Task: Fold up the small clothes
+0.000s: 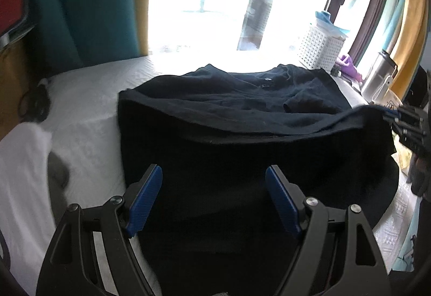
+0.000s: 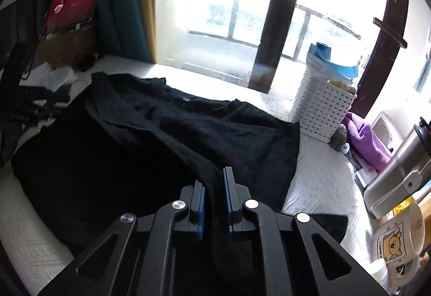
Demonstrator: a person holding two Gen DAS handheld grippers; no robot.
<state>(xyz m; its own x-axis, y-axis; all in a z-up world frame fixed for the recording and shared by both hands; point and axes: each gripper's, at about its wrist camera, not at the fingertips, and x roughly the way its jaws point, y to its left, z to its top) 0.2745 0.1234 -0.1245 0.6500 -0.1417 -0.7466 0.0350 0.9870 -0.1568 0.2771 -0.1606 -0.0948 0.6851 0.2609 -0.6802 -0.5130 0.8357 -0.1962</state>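
Black tongs (image 2: 214,188), blue ribbed pads (image 1: 146,197), silver pivot screws (image 2: 180,205).

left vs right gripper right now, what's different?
Left gripper is wide open, nothing between its pads; right gripper is shut on the dark garment's edge. Left hovers over the garment's near part; right lifts its edge off the white bedcover. Both have blue pads on black linkages.

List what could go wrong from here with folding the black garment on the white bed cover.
1. The right gripper is shut on one edge of the black knit garment while the left gripper hangs open above it; lifting one-sided may drag and skew the cloth.
2. The pinch looks narrow, so the edge could slip free.
3. The white perforated basket and steel flask stand close by; a swung hem might brush them.
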